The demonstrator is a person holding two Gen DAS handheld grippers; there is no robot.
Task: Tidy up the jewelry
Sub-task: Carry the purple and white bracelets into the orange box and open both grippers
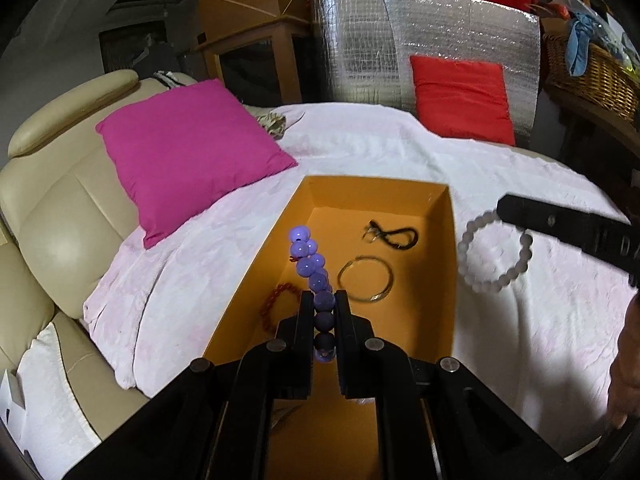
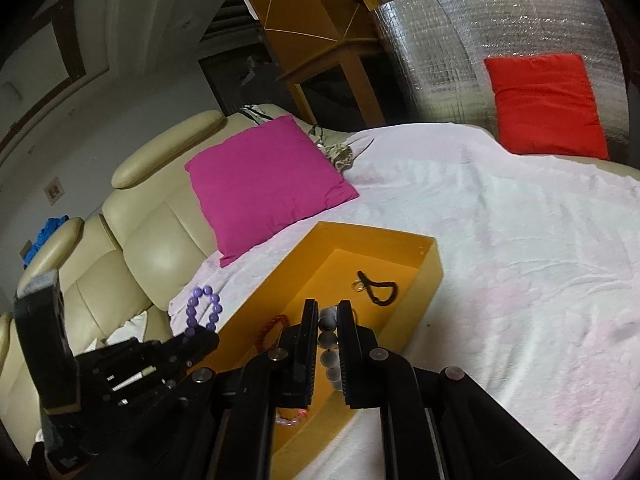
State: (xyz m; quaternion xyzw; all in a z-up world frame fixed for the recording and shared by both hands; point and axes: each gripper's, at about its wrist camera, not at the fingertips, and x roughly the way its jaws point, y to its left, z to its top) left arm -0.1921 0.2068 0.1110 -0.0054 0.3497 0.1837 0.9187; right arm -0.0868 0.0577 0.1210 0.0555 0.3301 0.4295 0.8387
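Observation:
My left gripper is shut on a purple bead bracelet and holds it above the open orange box. In the right wrist view the left gripper holds the purple bracelet left of the box. My right gripper is shut on a white bead bracelet over the box; it also shows in the left wrist view, hanging right of the box. In the box lie a gold bangle, a black cord piece and a red bead bracelet.
The box sits on a white sheet over a bed. A pink pillow lies left of it on a beige leather sofa. A red pillow leans on a silver foil panel. A wicker basket stands far right.

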